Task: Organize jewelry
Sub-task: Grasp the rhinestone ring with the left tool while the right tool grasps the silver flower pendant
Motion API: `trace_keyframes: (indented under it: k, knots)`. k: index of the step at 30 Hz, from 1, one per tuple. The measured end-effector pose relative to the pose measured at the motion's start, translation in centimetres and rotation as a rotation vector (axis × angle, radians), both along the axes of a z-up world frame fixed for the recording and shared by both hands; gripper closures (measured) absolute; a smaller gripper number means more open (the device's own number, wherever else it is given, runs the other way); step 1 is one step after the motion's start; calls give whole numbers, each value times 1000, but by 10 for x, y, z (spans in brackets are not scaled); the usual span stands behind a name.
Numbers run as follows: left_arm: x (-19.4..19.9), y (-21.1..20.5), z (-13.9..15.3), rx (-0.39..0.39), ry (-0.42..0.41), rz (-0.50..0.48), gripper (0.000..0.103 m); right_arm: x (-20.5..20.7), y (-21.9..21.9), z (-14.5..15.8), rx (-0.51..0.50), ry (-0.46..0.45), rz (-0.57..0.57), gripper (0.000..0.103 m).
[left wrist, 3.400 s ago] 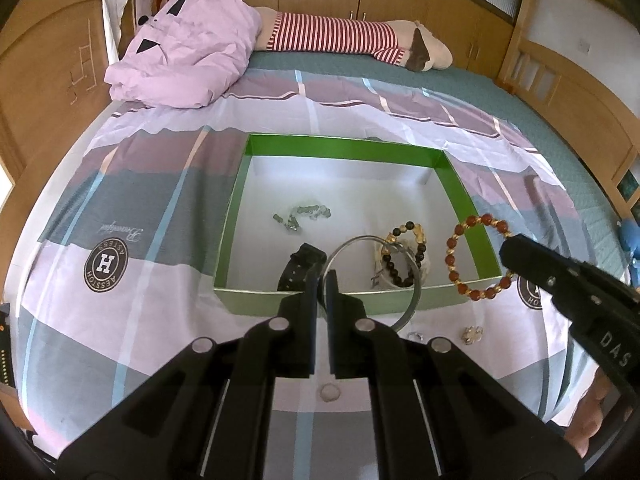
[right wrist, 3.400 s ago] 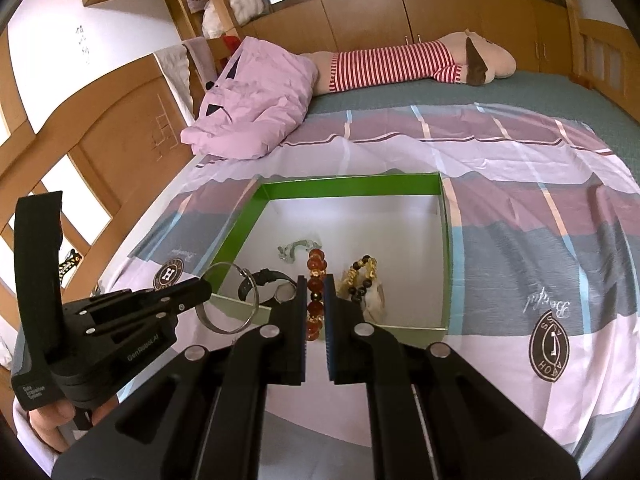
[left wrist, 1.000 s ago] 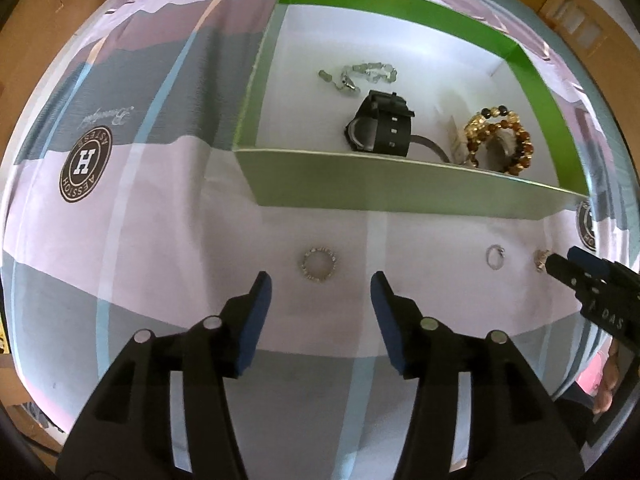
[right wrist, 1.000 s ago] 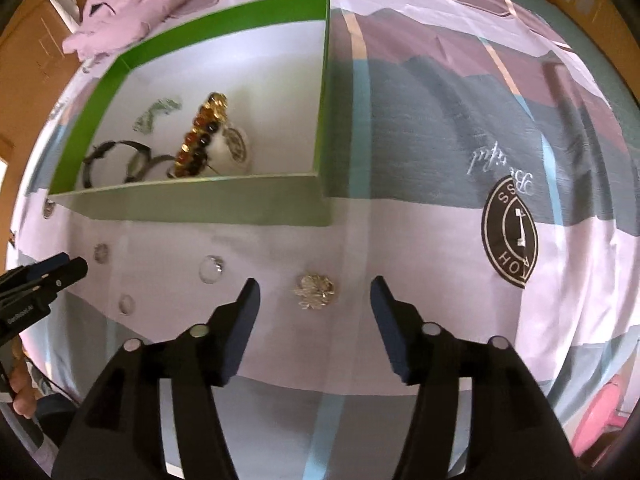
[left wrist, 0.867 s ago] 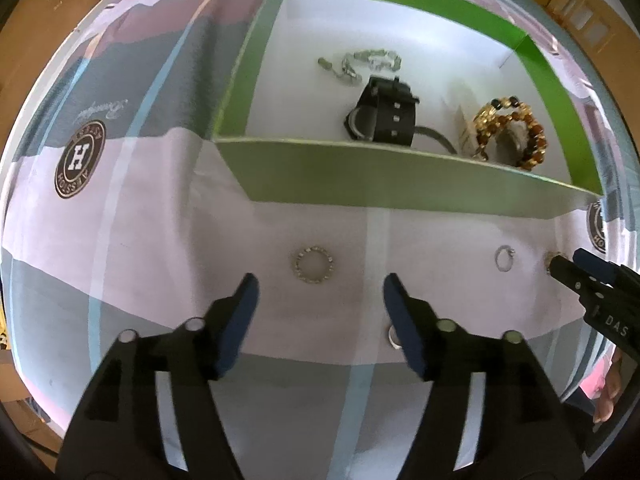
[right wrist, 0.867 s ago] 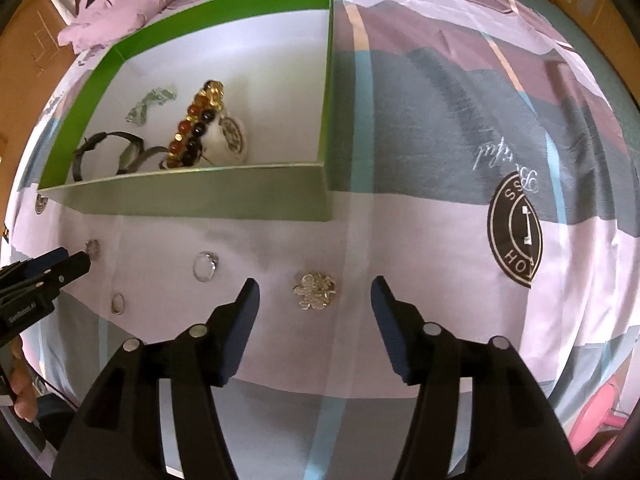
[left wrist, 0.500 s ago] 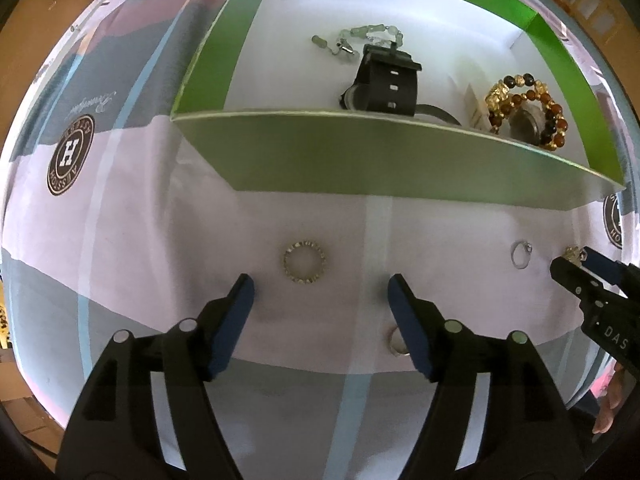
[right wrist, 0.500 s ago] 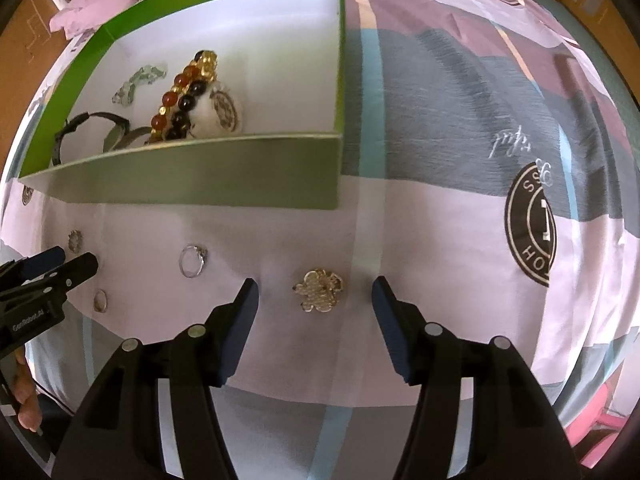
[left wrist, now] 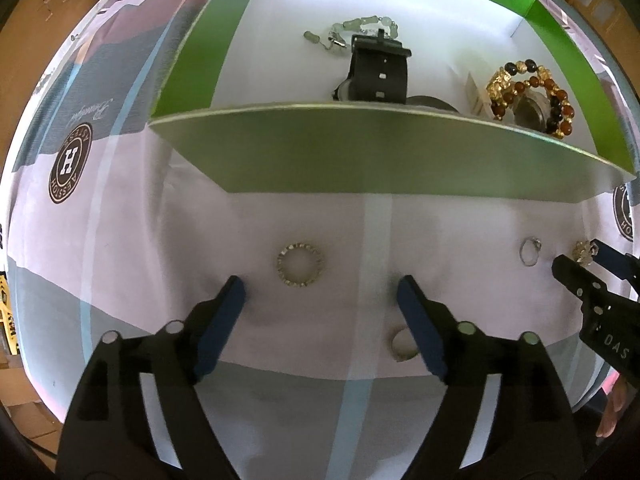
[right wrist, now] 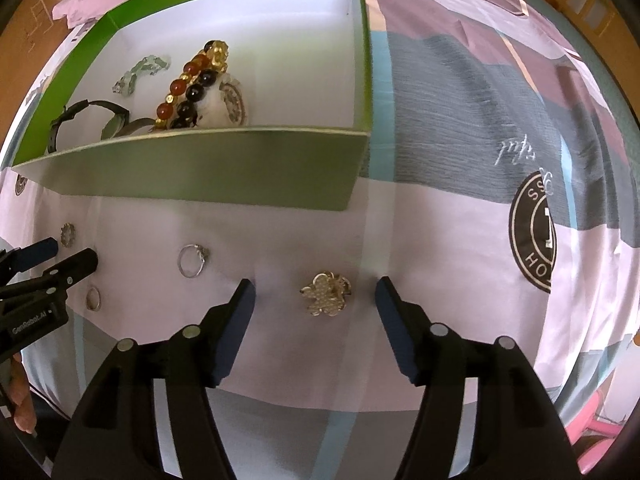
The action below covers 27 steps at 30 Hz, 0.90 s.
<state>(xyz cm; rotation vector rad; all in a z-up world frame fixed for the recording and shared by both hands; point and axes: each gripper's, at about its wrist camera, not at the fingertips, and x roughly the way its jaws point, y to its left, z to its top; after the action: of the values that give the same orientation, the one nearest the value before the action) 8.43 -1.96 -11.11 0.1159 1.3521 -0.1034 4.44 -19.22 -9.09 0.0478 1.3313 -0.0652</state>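
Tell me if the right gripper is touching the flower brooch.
Apart. In the right wrist view, the right gripper has its jaws open, with bare bedspread between each and the flower brooch.

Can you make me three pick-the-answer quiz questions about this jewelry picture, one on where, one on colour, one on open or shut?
1. Where is the flower-shaped gold brooch?
A. in the box
B. on the bedsheet
C. in a gripper

2. What colour are the cardboard box's walls?
A. green
B. red
C. blue

3. How is the left gripper?
A. shut on a ring
B. shut, empty
C. open

Answers: 1 B, it lies on the sheet between the open right gripper fingers. 2 A, the walls show green. 3 C, its fingers stand apart around the sparkly round ring.
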Motion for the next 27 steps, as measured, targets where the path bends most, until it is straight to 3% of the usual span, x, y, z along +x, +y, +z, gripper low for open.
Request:
trace_keyframes:
  k: [7, 17, 27]
  knots:
    - [2, 1, -8, -10, 10, 15, 9, -2, 11, -6, -30, -12, 6, 31]
    - [7, -1, -17, -6, -1, 25, 2, -3, 11, -6, -38, -17, 8, 29]
    - [3, 2, -18, -12, -11, 37, 2, -2, 11, -5, -39, -18, 8, 29]
